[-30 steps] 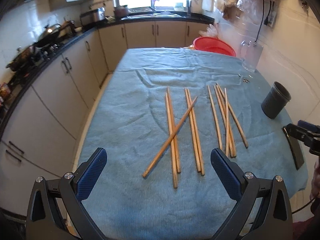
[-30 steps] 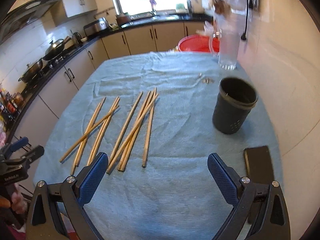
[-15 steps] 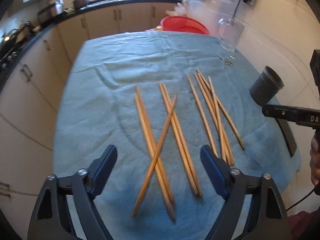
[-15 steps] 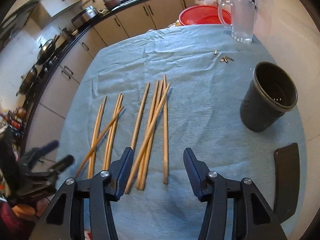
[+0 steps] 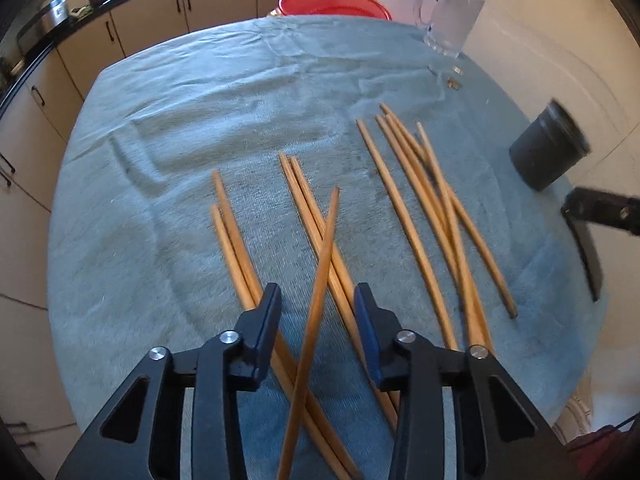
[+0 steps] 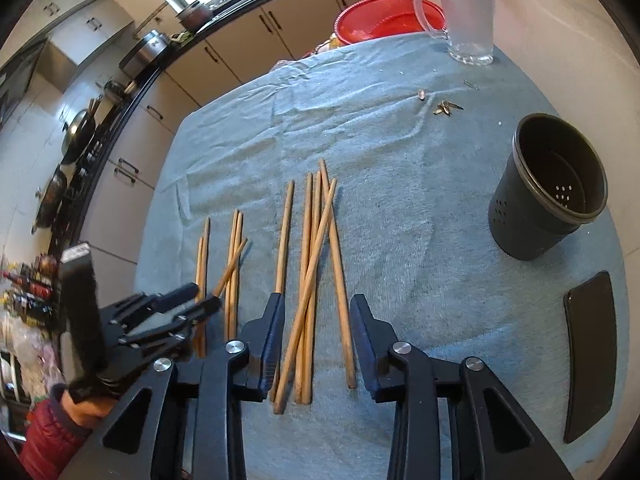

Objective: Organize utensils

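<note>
Lying lengthwise along both tongs' pointing lines, the long wooden chopsticks (image 6: pixel 308 264) rest on the blue-towelled surface (image 6: pixel 400 208). Left tongs (image 5: pixel 316 300) and right tongs (image 6: pixel 316 304), just narrowing, straddle separate bundles, pads not yet touching them.

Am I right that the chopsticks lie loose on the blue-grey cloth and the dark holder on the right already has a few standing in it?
Not quite. The chopsticks do lie loose on the cloth, but the dark holder is empty: the right wrist view looks straight into it and shows only its perforated bottom.
</note>
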Available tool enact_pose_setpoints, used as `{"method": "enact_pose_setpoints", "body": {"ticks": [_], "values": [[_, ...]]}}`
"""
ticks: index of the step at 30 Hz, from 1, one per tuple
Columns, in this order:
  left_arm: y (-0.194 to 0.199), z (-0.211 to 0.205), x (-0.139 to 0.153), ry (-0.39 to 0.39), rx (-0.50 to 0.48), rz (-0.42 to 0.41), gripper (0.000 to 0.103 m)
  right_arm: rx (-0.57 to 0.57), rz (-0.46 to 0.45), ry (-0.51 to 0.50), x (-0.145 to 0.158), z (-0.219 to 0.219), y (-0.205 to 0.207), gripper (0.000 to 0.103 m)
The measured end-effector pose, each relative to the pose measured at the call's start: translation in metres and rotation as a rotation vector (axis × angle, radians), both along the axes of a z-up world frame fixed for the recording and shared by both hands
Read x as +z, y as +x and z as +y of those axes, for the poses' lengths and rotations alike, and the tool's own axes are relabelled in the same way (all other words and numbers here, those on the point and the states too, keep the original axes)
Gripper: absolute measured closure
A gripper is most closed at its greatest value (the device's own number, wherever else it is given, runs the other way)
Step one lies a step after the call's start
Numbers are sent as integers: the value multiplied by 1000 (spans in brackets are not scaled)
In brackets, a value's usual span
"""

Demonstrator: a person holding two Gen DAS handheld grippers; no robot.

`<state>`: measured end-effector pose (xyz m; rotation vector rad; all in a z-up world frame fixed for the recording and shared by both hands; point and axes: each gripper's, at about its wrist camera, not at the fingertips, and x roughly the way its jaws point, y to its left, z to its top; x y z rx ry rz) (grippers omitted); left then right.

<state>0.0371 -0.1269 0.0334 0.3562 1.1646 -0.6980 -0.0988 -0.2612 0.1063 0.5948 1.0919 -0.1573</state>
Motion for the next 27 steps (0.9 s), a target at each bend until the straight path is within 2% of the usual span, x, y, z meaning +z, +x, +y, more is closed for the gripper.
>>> {"method": "enact_pose_setpoints", "body": {"ticks": [3, 5, 6, 13, 19, 27], "values": [[4, -6, -8, 21, -11, 18, 84, -18, 13, 56, -5, -4, 10, 72], [8, -5, -9, 14, -4, 25, 87, -32, 29, 87, -10, -7, 18, 72], [10, -5, -10, 11, -1, 32, 95, -42, 35, 108, -14, -8, 23, 72], [19, 5, -11, -11, 47, 53, 96, -90, 101, 225, -45, -14, 58, 72], [22, 7, -8, -27, 57, 56, 96, -106, 152, 219, -65, -16, 83, 78], [26, 3, -11, -18, 47, 55, 96, -126, 206, 202, -88, -20, 94, 83]]}}
